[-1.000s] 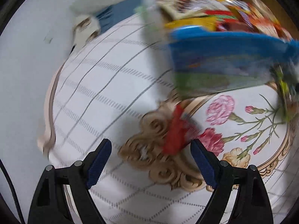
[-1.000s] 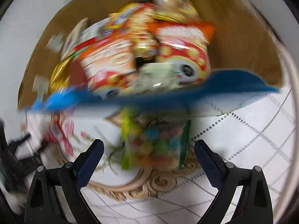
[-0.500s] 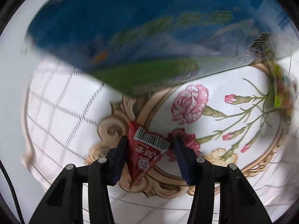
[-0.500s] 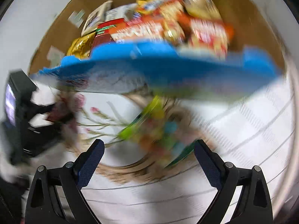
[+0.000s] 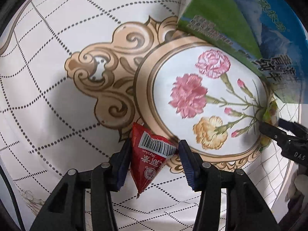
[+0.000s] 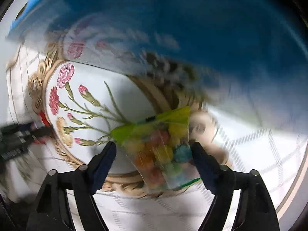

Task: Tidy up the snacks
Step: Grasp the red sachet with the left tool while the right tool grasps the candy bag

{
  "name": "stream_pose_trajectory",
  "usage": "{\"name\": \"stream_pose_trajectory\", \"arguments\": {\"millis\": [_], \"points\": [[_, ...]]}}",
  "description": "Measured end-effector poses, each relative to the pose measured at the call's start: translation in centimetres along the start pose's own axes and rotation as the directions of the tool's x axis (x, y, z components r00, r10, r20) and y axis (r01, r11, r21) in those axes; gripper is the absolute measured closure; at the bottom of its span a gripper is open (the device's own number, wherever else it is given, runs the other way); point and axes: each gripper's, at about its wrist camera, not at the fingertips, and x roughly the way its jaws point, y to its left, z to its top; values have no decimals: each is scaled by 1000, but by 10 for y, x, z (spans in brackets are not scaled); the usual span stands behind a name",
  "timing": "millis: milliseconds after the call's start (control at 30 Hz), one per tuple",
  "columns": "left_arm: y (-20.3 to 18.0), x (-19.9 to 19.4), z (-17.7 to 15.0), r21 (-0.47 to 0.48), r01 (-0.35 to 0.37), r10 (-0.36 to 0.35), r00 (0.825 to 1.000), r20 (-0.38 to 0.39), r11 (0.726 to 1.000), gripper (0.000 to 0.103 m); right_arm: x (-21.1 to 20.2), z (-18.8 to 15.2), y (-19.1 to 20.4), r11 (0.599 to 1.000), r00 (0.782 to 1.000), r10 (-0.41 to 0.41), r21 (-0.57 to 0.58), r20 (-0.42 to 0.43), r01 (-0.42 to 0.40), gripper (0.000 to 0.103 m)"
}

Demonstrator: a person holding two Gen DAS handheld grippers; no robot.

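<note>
On the floral cloth (image 5: 57,96), left fingers (image 5: 123,159) pinch a glossy red triangular sachet (image 5: 152,159); right fingers (image 6: 105,159), closing, seemingly straddle a clear candy bag (image 6: 163,150).

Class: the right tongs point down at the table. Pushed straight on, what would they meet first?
Most likely the clear bag of coloured candies lying between the right tongs, with the flowered tablecloth beneath it. Motion blur leaves the depth uncertain.

Left gripper (image 5: 153,160): black plastic two-finger frame with triangular cut-outs, round silver pivot pins and dark blue ribbed pads (image 5: 187,161); a thin black cable runs along its left edge. Right gripper (image 6: 154,160): identical construction; white lettering "DAS" marks its black body.
</note>
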Motion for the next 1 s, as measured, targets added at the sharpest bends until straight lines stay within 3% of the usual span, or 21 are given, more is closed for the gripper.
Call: {"name": "stream_pose_trajectory", "arguments": {"millis": [67,133,200,533,567,667,867,1000], "points": [[1,5,-6,3,7,-7,1000,-11,1000,56,-1,-9,-5,996,999,45,80,-18,-43,27],[11,12,-11,2,11,-11,1000,-17,1000,56,5,-19,-13,973,986,157,178,-52,-146,27],[6,16,-16,7,8,-7,1000,-26,1000,56,7,-28,-22,951,977,209,241,-32,-196,27],[-13,23,5,30,-33,34,999,-31,999,55,20,-32,-19,927,990,136,346,45,-143,25],[-16,25,5,30,-37,38,999,-28,999,55,21,-31,-18,934,993,106,339,51,-117,27],[-25,21,14,35,-37,38,999,-30,999,57,21,-35,-2,968,998,22,249,52,-34,44],[-46,24,-23,69,13,-7,996,-94,998,57,28,-86,22,996,998,-29,80,-48,33,47],[-59,47,-41,98,25,-10,988,-153,995,57,43,-111,19,995,994,-25,96,-104,35,44]]}}
